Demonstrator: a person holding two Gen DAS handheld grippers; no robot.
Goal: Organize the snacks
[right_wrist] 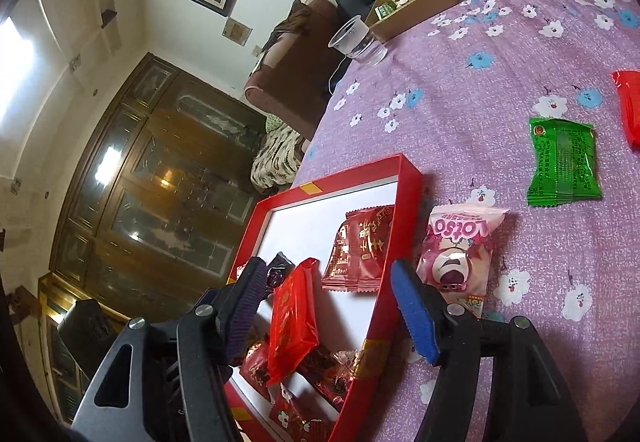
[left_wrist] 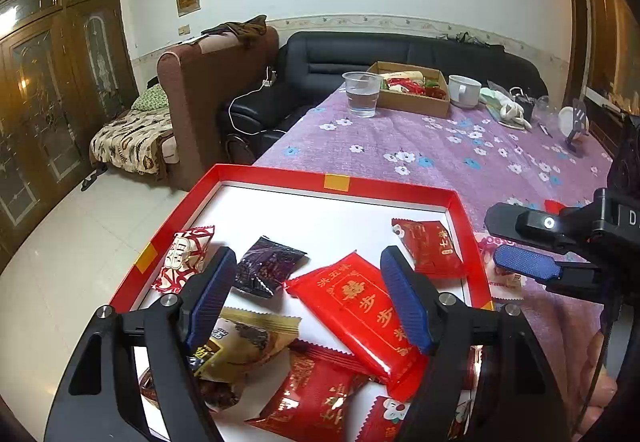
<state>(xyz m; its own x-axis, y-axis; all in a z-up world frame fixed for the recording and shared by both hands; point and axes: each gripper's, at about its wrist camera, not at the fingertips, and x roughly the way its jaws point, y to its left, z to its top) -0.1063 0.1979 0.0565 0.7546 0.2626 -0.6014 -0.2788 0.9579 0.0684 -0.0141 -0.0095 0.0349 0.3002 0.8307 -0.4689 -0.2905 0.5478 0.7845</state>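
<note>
One red tray (left_wrist: 456, 202) is seen on the table. Inside it, at least eight snack packets are counted: five red ones, among them the large bright red packet (left_wrist: 360, 306), one red-and-white packet (left_wrist: 182, 262), one dark purple packet (left_wrist: 266, 266) and one gold packet (left_wrist: 248, 342); more may be hidden under the gripper frame. Outside the tray, three packets are counted: one pink packet (right_wrist: 460, 246), one green packet (right_wrist: 564, 162) and one red packet (right_wrist: 630, 106). One clear plastic cup (left_wrist: 362, 93), one white mug (left_wrist: 464, 90) and one cardboard box (left_wrist: 416, 100) are also counted.
</note>
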